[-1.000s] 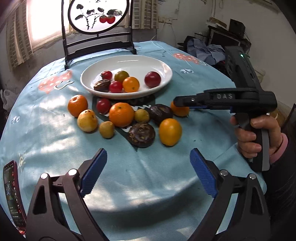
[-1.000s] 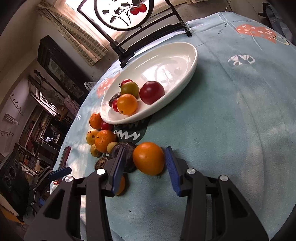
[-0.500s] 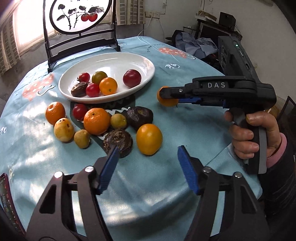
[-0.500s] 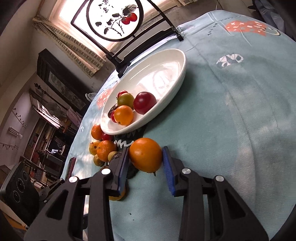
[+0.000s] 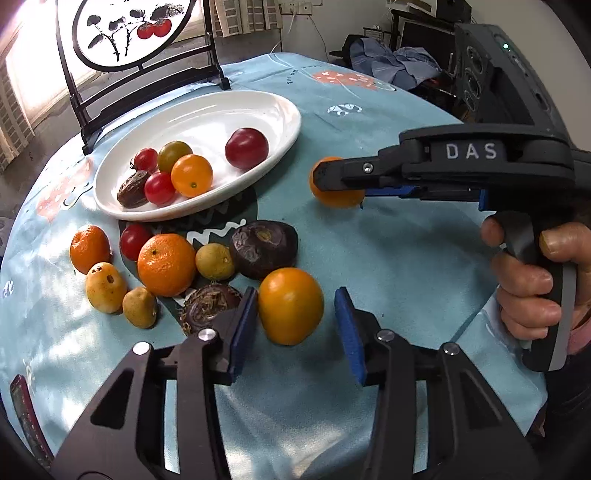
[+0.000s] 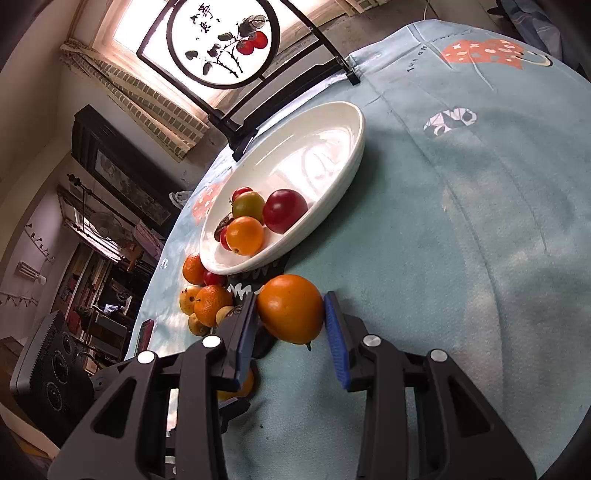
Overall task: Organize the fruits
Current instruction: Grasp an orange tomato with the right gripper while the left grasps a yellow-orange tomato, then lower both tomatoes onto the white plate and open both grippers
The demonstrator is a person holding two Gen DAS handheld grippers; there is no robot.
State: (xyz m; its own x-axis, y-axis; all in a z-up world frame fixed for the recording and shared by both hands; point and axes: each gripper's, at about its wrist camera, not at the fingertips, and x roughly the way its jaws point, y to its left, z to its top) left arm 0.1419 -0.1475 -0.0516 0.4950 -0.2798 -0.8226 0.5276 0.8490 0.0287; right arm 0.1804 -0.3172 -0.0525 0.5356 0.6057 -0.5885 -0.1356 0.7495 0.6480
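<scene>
A white plate (image 5: 280, 110) holds several small fruits, among them a dark red one (image 5: 246, 147) and an orange one (image 5: 192, 175). More fruits lie loose on the blue cloth in front of it. My left gripper (image 5: 295, 325) is open around an orange fruit (image 5: 290, 305) on the cloth, its left pad close to it. My right gripper (image 6: 290, 326) is shut on another orange fruit (image 6: 290, 308) and holds it above the cloth, right of the plate (image 6: 332, 158); it also shows in the left wrist view (image 5: 334, 182).
Loose fruits include a tangerine (image 5: 166, 264), two dark wrinkled fruits (image 5: 263, 248), a red tomato (image 5: 133, 240) and small yellow ones (image 5: 105, 287). A black-framed round screen (image 5: 136, 33) stands behind the plate. A phone (image 5: 27, 413) lies at the left table edge.
My right gripper closed on its orange fruit and lifted it off the cloth. My left gripper moved forward and narrowed around the other orange fruit.
</scene>
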